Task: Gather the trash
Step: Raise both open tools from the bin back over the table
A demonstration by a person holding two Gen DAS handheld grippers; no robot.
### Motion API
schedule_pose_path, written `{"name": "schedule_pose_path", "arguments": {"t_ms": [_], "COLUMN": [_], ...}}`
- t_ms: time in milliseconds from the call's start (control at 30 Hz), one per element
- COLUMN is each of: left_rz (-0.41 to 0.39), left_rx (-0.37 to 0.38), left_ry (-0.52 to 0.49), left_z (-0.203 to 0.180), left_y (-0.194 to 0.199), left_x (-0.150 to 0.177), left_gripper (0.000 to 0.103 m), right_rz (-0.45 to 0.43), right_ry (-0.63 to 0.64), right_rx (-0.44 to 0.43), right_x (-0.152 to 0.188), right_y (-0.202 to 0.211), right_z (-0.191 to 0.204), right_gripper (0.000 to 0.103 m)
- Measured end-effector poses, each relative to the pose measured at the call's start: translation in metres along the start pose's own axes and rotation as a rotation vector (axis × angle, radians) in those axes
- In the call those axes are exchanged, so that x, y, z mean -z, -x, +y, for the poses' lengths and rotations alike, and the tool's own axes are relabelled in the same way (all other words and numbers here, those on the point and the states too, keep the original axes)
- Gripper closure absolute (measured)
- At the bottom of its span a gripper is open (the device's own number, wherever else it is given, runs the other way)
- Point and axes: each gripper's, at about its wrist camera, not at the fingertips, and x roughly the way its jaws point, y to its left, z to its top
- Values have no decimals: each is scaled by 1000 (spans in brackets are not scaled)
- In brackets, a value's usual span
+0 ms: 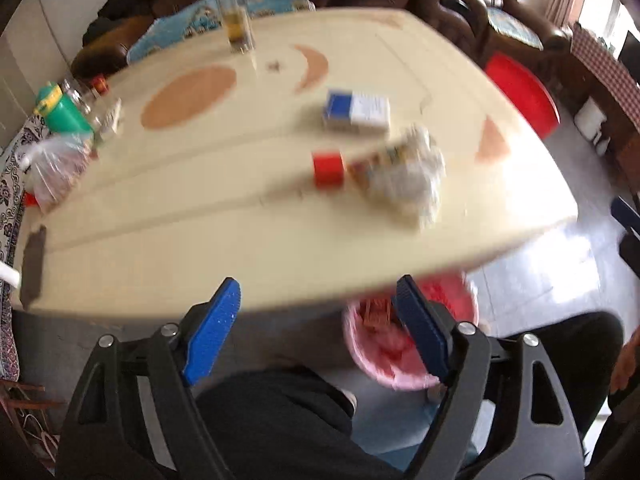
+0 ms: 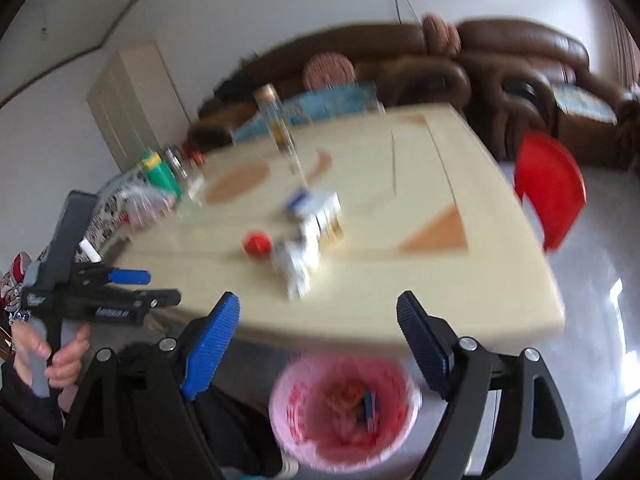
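Both views are blurred by motion. On the cream table [image 1: 200, 232] lie a crumpled wrapper with white paper [image 1: 404, 176], a red cap [image 1: 328, 168] and a blue-and-white box [image 1: 356, 114]. The same wrapper [image 2: 298, 260], red cap [image 2: 257, 245] and box [image 2: 316, 206] show in the right wrist view. A pink-lined trash bin [image 2: 344, 408] stands on the floor under the table's near edge, with trash inside; it also shows in the left wrist view [image 1: 384, 352]. My left gripper [image 1: 318, 292] is open and empty at the table's near edge. My right gripper [image 2: 318, 308] is open and empty above the bin.
A tall glass bottle [image 1: 234, 12] stands at the table's far side. A green cup [image 1: 64, 110], jars and a plastic bag [image 1: 56, 168] crowd the left edge. A red stool [image 2: 550, 190] stands at the right. A brown sofa [image 2: 500, 64] lies behind.
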Motion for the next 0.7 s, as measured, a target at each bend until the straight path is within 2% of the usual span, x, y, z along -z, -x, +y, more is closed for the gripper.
{"name": "schedule_pose_path", "arguments": {"t_ms": [100, 200, 300, 700], "left_rz": [-24, -49, -41, 81], "left_rx": [-8, -18, -23, -17], "left_ry": [20, 13, 17, 20], "left_z": [6, 5, -1, -4], "left_y": [10, 16, 11, -65], "left_x": [-30, -45, -61, -94], "left_gripper": [25, 24, 24, 24], "right_rz": [-42, -61, -59, -8], "right_ry": [38, 68, 78, 61], "right_rx": [-5, -10, -22, -57], "right_x": [-21, -39, -48, -52], "right_y": [3, 2, -8, -67], "right_z": [9, 16, 17, 6], "right_gripper": [18, 17, 17, 17]}}
